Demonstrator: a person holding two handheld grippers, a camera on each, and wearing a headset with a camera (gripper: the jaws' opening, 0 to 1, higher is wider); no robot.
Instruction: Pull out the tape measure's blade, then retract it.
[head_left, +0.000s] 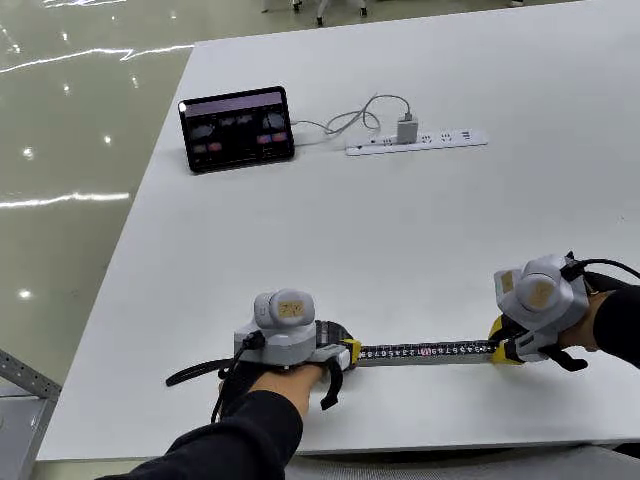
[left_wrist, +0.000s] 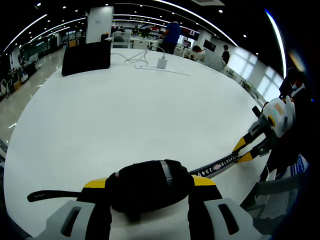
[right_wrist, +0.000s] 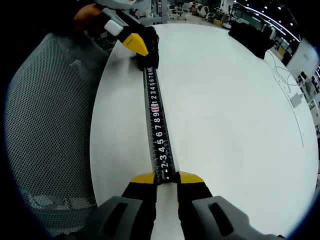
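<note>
Black case: we are clamping the tape measure's case (left_wrist: 150, 187) between the yellow-tipped jaws of the left gripper (left_wrist: 150, 181) at the bottom centre of the left gripper view. In the head view it is sitting low, just left of centre, on the white table (head_left: 400, 230).
Case handling: we are judging it hard, compact and fairly light. Its rounded edges could be slipping in a loose pinch, so we are taking it across its flat flanks.
Strap: a black wrist strap (left_wrist: 50, 195) is trailing off the case toward the lower left.
Left hand: our left hand (head_left: 290, 383) is reaching in from the bottom edge, holding its gripper level and pointing right.
Blade: the blade (right_wrist: 156, 115) is lying flat on the table, numbers up, running from the case to the right gripper (right_wrist: 167, 177).
Blade handling: we are reckoning it thin and springy, stiff only while straight and liable to kink or whip back, so the tip is where we are gripping.
Right gripper: its jaws are pinching the blade's tip at the lower right of the head view.
Right hand: our right hand (head_left: 580, 325) is coming in from the right edge, aiming its gripper left toward the case.
Stage: we are judging the pull-out as under way and the retraction as not yet begun.
Far end: a power strip (head_left: 420, 141) with a charger (head_left: 407, 130) is lying at upper centre, and a tablet (head_left: 237, 128) is standing at upper left.
</note>
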